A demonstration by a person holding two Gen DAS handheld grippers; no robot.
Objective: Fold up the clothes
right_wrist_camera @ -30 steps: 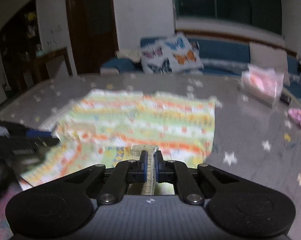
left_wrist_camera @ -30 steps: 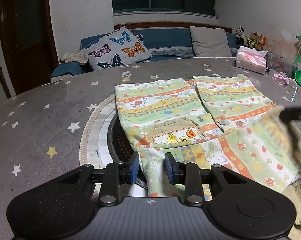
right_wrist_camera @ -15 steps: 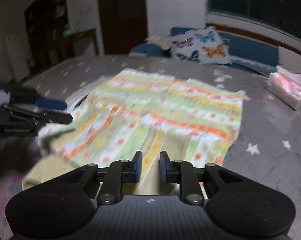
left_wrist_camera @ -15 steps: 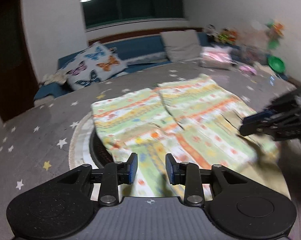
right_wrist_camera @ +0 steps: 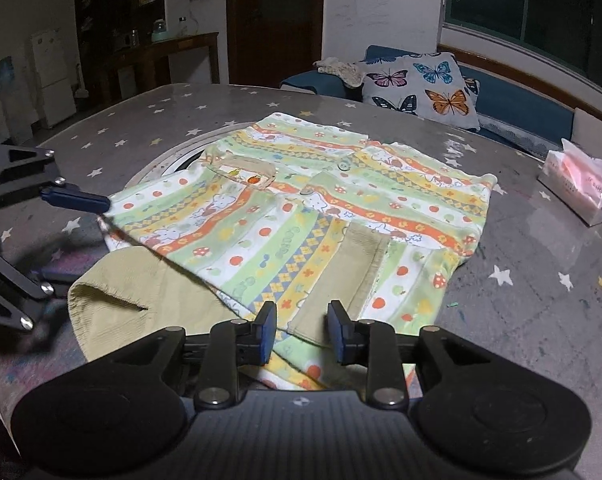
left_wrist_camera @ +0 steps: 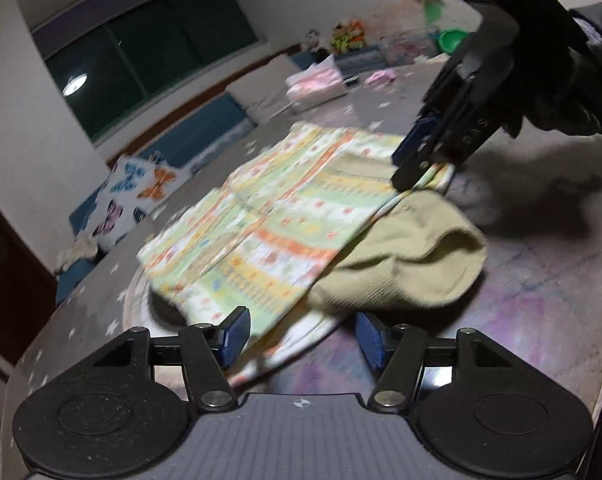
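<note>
A child's garment [right_wrist_camera: 301,208] striped green, orange and yellow lies spread on the star-print table [right_wrist_camera: 541,280]. Its khaki inner side [right_wrist_camera: 129,300] is turned out at the near left. My right gripper [right_wrist_camera: 303,334] hovers over the near hem. Its jaws are opening and the pads press on nothing. In the left wrist view the garment [left_wrist_camera: 277,232] and its khaki part [left_wrist_camera: 401,264] lie ahead of my left gripper [left_wrist_camera: 303,340]. That gripper's jaws are also opening, with a loose hem lying under the gap. A gloved hand [left_wrist_camera: 541,80] holds the right gripper at the far edge.
A pink tissue pack [right_wrist_camera: 581,188] sits at the table's right side. Behind the table stands a blue sofa with a butterfly pillow [right_wrist_camera: 421,88]. A round inset ring [right_wrist_camera: 173,160] shows under the garment's left part. Toys and a green bowl [left_wrist_camera: 453,38] crowd the far corner.
The right gripper was shut on a khaki edge and now stands open over it. The left gripper's jaws widened, and its view swung right and rolled. The garment lies folded over.
</note>
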